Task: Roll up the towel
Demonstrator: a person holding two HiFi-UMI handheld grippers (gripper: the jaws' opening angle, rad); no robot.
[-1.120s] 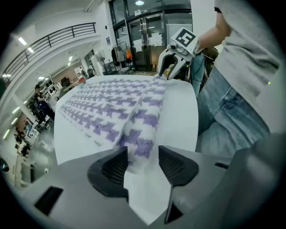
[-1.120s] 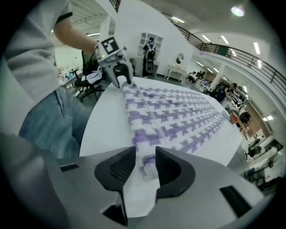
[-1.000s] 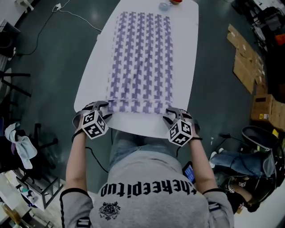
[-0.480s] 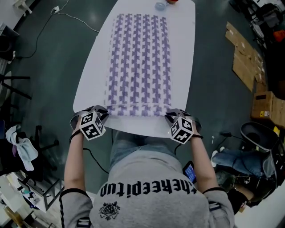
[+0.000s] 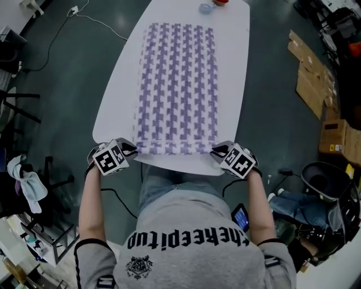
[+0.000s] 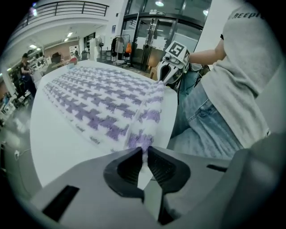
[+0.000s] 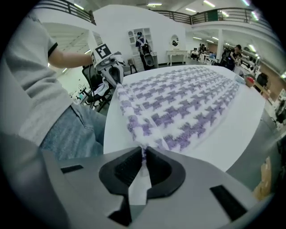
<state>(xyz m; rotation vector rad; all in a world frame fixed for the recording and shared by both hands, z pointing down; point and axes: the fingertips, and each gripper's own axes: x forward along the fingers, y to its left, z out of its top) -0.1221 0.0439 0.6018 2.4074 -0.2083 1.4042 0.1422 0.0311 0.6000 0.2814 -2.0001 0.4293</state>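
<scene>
A white towel with a purple houndstooth pattern (image 5: 176,84) lies spread lengthwise on a white table (image 5: 115,101). Its near edge (image 5: 176,149) is bunched into a low fold. My left gripper (image 5: 131,150) is shut on the towel's near left corner (image 6: 142,139). At the near right corner (image 7: 144,144), my right gripper (image 5: 219,151) is shut in the same way. In the left gripper view the right gripper (image 6: 172,67) shows at the fold's far end, and in the right gripper view the left gripper (image 7: 111,67) shows likewise. The pinched fabric runs taut between both.
A small blue thing (image 5: 205,8) and a red thing (image 5: 222,1) sit at the table's far end. Cardboard boxes (image 5: 316,79) lie on the floor at the right. A chair (image 5: 330,186) stands right of the person; cables run on the floor at the left.
Both grippers closed on the towel's near corners, then shifted slightly outward and toward the person. The near edge has drawn up into a tighter fold.
</scene>
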